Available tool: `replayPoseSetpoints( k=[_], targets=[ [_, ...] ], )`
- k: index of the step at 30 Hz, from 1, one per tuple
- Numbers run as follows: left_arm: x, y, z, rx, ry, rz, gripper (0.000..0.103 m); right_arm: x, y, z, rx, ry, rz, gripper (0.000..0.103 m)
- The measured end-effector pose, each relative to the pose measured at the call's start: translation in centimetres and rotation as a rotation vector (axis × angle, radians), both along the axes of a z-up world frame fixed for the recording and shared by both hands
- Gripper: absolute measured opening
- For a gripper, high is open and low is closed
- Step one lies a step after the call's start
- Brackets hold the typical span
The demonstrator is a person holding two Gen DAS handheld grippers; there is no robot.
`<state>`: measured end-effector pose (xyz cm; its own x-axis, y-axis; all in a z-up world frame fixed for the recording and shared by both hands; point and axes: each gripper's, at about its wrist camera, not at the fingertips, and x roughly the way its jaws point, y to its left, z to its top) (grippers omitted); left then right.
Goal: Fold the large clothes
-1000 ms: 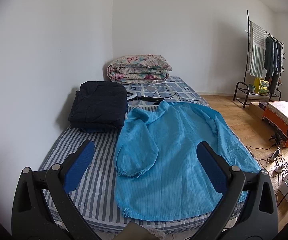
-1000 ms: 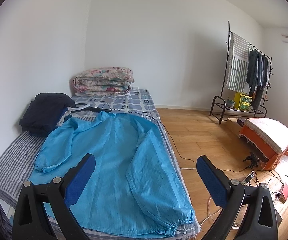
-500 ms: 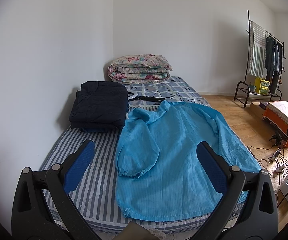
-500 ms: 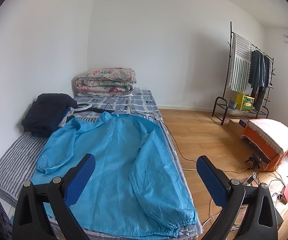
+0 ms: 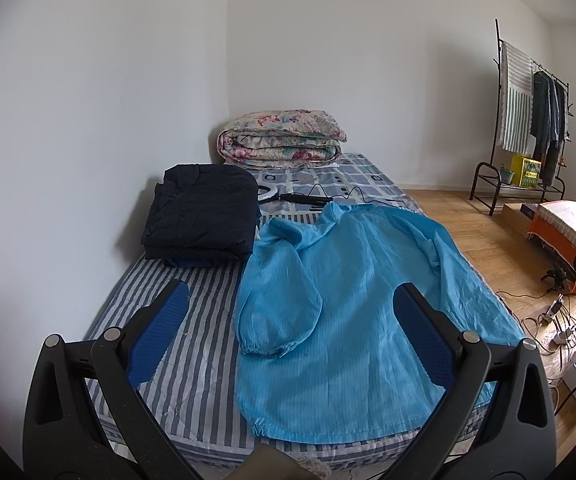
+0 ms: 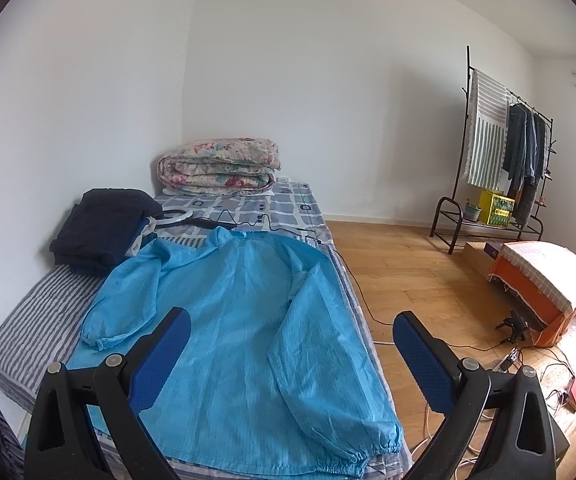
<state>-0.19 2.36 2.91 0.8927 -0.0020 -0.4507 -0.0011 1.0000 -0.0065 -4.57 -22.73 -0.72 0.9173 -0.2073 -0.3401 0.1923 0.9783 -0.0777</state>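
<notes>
Both grippers are hovering with jaws spread wide and holding nothing: the left gripper (image 5: 289,336) and the right gripper (image 6: 291,360), each with blue textured pads on black fingers, are hanging above the near end of the bed. Below them, a large bright-blue long-sleeved garment (image 5: 351,312) of thin ribbed fabric is lying spread flat, collar toward the far wall and hem at the near edge. One sleeve is folding inward over the body, its gathered cuff (image 5: 266,350) resting beside the striped bedding; the other sleeve (image 6: 319,356) is running down along the bed's floor-side edge. The grey-and-white striped mattress cover (image 5: 192,368) is showing on the wall side of the garment. A folded dark navy garment (image 5: 204,216) is sitting just beyond it against the wall, touching or nearly touching the blue shoulder. Behind that, a black-handled ring light (image 5: 284,196) with its cable is lying on the checked blue bedding, and a rolled floral quilt (image 5: 282,138) is occupying the far corner. Across the wooden floor, a black metal clothes rack (image 6: 499,168) is carrying hanging clothes, with an orange covered box (image 6: 547,284) nearer and cables trailing around it.
</notes>
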Motion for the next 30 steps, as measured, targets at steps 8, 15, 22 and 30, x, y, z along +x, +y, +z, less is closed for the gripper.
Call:
replayPoseSetpoints(
  k=[8,15,22,30],
  targets=[
    [1.9,1.7,-0.7,0.001,0.029,0.007,0.103,1.0,0.8,0.3,0.007,0.013,0.007,0.102],
    [4.0,3.8,-2.0,0.015,0.046,0.041,0.103,3.4,2.0,0.4,0.015,0.033,0.025,0.102],
    [7.6,8.8,-5.9,-0.05,0.137,0.042,0.103,5.5,3.6,-0.4,0.017,0.042,0.046,0.103],
    [14.4,13.8,-14.2,-0.265,0.358,0.003,0.079,8.2,5.7,-3.3,0.037,0.058,0.07,0.102]
  ],
)
